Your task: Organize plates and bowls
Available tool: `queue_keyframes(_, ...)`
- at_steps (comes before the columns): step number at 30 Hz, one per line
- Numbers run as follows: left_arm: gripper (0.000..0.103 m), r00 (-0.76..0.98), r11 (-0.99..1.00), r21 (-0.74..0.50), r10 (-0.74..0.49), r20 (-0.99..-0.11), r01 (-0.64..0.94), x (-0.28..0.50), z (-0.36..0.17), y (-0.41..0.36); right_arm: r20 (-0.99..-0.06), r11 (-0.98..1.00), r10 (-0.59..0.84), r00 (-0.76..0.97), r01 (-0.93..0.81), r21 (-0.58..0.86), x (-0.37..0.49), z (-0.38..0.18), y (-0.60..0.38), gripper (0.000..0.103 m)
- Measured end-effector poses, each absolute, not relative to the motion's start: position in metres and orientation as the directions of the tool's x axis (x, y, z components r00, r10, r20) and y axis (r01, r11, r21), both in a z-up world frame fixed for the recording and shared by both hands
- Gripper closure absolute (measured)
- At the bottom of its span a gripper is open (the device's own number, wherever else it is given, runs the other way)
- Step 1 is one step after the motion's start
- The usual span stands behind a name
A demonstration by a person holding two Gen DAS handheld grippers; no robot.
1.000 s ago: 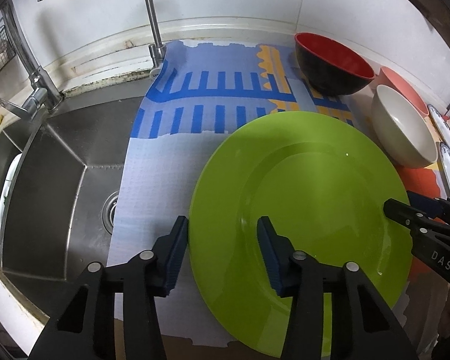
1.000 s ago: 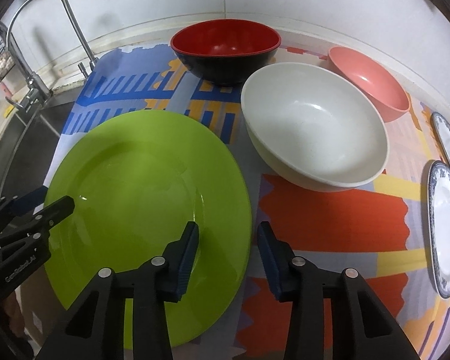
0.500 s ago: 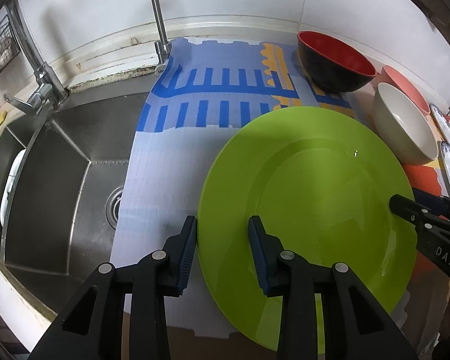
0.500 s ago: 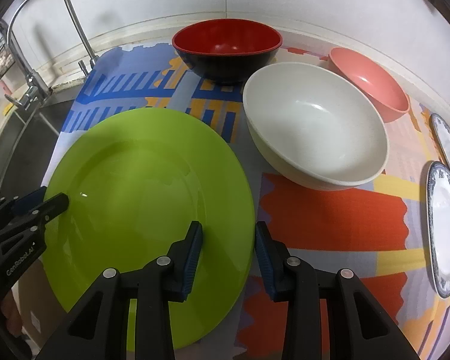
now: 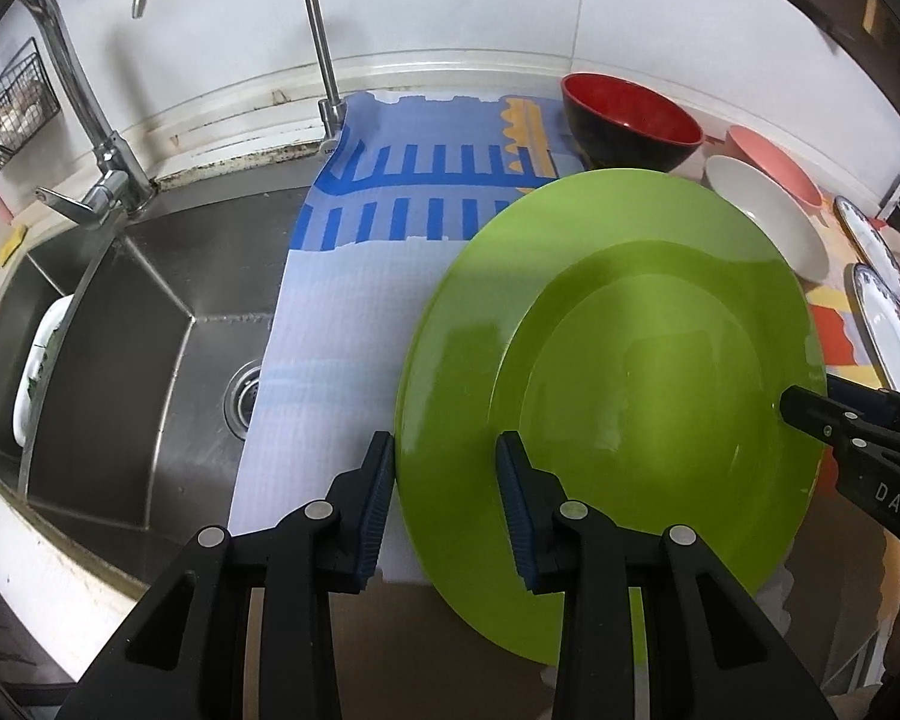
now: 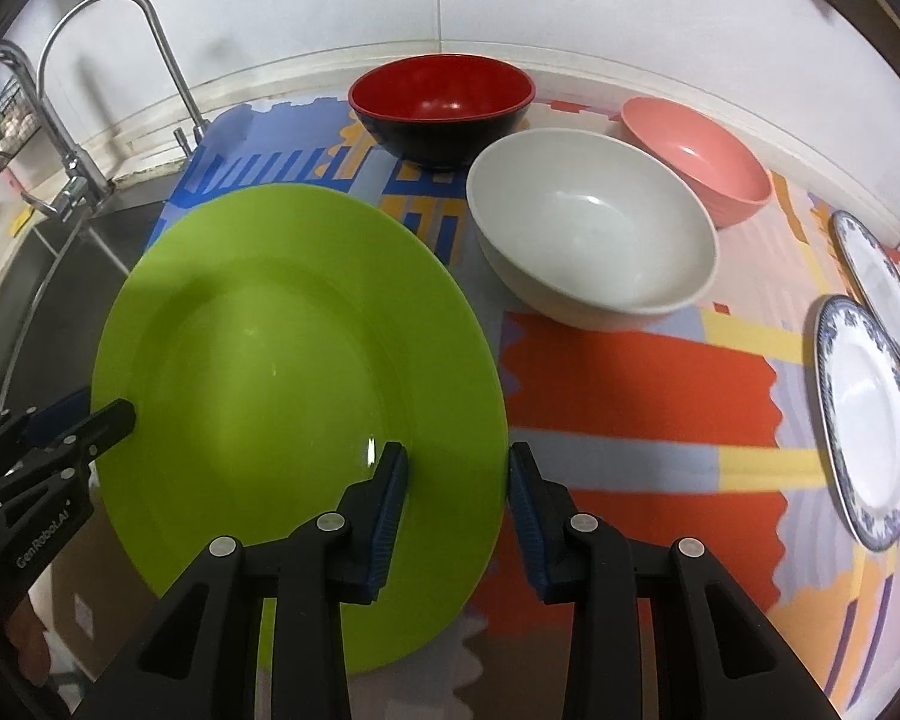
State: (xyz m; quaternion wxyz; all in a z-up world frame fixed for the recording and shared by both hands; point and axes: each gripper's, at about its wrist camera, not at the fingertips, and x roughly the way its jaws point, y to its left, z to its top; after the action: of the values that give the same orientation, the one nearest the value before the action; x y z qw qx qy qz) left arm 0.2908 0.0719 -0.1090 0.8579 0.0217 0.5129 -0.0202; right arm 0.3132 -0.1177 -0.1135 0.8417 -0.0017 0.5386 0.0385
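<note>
Large round lime-green plate [image 5: 630, 348] clamped at opposite rims between jaws of left gripper [image 5: 444, 498] and right gripper [image 6: 456, 498]. Red-and-black [image 6: 444, 111], white [image 6: 594, 234], pink [image 6: 696, 156] bowls beyond jaws, unstacked; sorting barely begun.

Glossy green plate [image 5: 630, 324], brushed steel sink [image 5: 132, 324], matt patterned mat [image 6: 630, 384]

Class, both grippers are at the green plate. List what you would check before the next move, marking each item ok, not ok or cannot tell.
1. Left gripper jaws straddle the green plate rim: ok.
2. Right gripper jaws straddle the opposite rim: ok.
3. Green plate lifted clear of the mat: cannot tell.
4. White bowl apart from the green plate: ok.
5. Nearer blue-rimmed plate has nothing on it: ok.
</note>
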Motion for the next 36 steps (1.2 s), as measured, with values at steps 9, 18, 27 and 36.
queue_keyframes(9,0.069,0.489,0.997,0.025,-0.015,-0.872,0.075,0.259,-0.093,0.065,-0.911,0.998,0.063,0.408,-0.04,0.051,0.283,-0.095,-0.13,0.068)
queue_keyframes(18,0.069,0.469,0.996,0.012,-0.03,-0.883,0.086,0.239,-0.094,0.057,-0.917,0.998,0.054,0.394,-0.033,0.044,0.26,-0.091,-0.137,0.068)
queue_keyframes(27,0.069,0.426,0.994,-0.001,-0.049,-0.904,0.112,0.224,-0.105,0.04,-0.934,0.999,0.037,0.355,-0.001,0.039,0.242,-0.1,-0.151,0.068)
queue_keyframes(36,0.069,0.389,0.992,-0.019,-0.066,-0.919,0.123,0.222,-0.12,0.029,-0.946,0.999,0.023,0.324,0.038,0.037,0.231,-0.114,-0.166,0.068)
